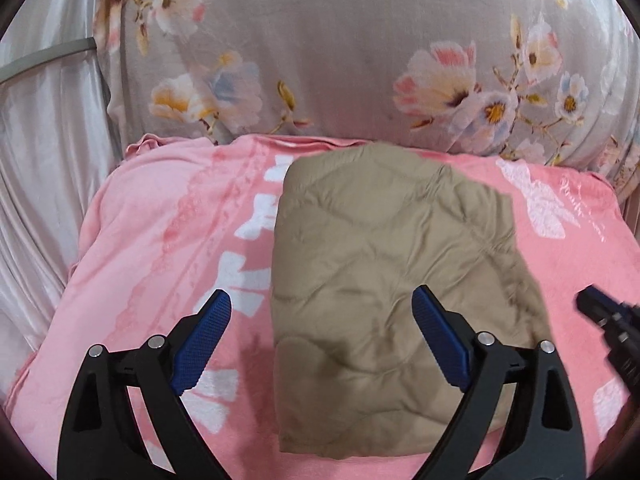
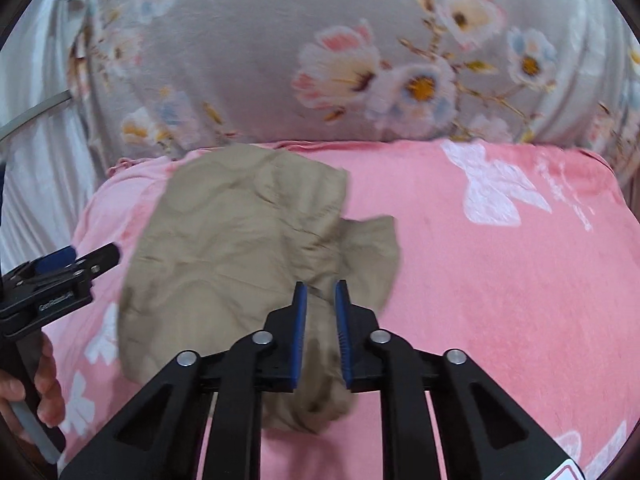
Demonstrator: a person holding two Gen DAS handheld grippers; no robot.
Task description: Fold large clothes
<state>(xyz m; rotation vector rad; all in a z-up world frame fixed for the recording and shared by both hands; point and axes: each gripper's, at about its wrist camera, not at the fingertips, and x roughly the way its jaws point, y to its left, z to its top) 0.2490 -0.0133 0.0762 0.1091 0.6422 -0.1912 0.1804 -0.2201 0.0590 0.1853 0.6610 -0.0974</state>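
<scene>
A tan quilted garment (image 1: 380,240) lies folded into a rough rectangle on a pink blanket (image 1: 160,240). My left gripper (image 1: 320,294) hovers open over the garment's near left part, its blue pads wide apart and gripping nothing. In the right wrist view the garment (image 2: 224,240) has a loose flap sticking out to the right. My right gripper (image 2: 320,285) is shut on a bunched fold at the garment's near right edge, and cloth hangs below the pads. The right gripper (image 1: 600,312) shows at the right edge of the left wrist view, and the left gripper (image 2: 88,256) at the left of the right wrist view.
A grey floral quilt or pillow (image 1: 340,60) rises behind the pink blanket (image 2: 480,280). Pale satin fabric (image 1: 40,160) hangs at the left. A person's hand (image 2: 44,380) holds the left gripper's handle at the lower left.
</scene>
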